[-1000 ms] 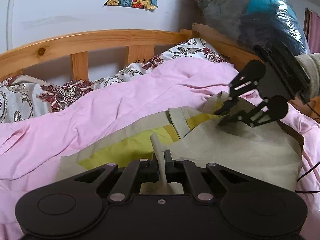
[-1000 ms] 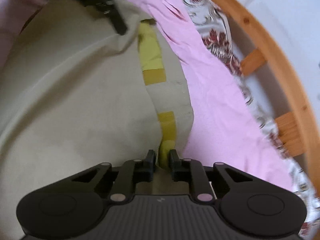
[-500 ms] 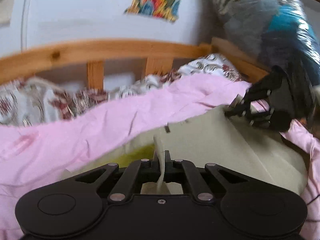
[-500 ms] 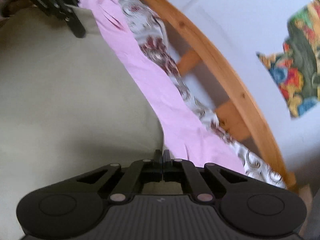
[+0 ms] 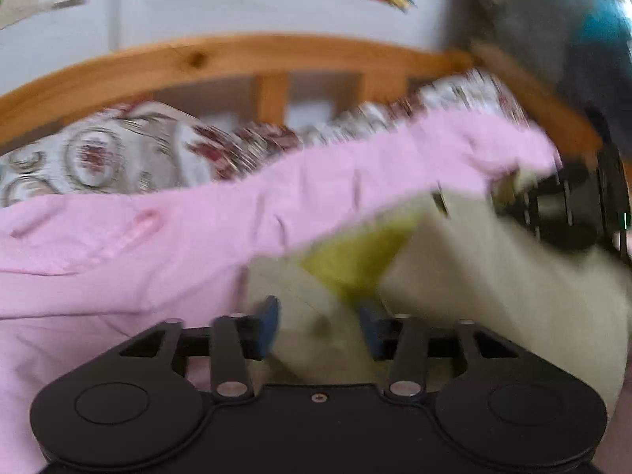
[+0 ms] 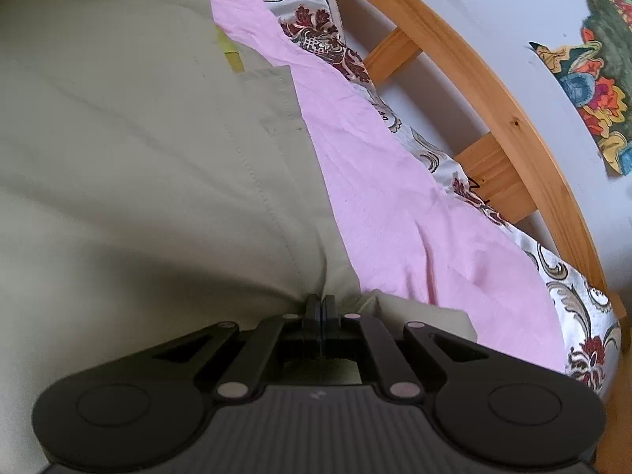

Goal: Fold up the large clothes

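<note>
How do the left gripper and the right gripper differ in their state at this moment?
The left gripper has its jaws apart and opening, with the beige garment loose between them; the right gripper has its jaws pressed together on a pinch of that garment. The left view is blurred; the right view is sharp. Both point over the same garment on the pink sheet.

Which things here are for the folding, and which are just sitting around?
For the folding:
- beige garment, edge pinched in the shut right gripper
- left gripper, fingers opening around the cloth

Just sitting around:
- pink sheet
- patterned pillow
- wooden bed frame
- colourful picture
</note>
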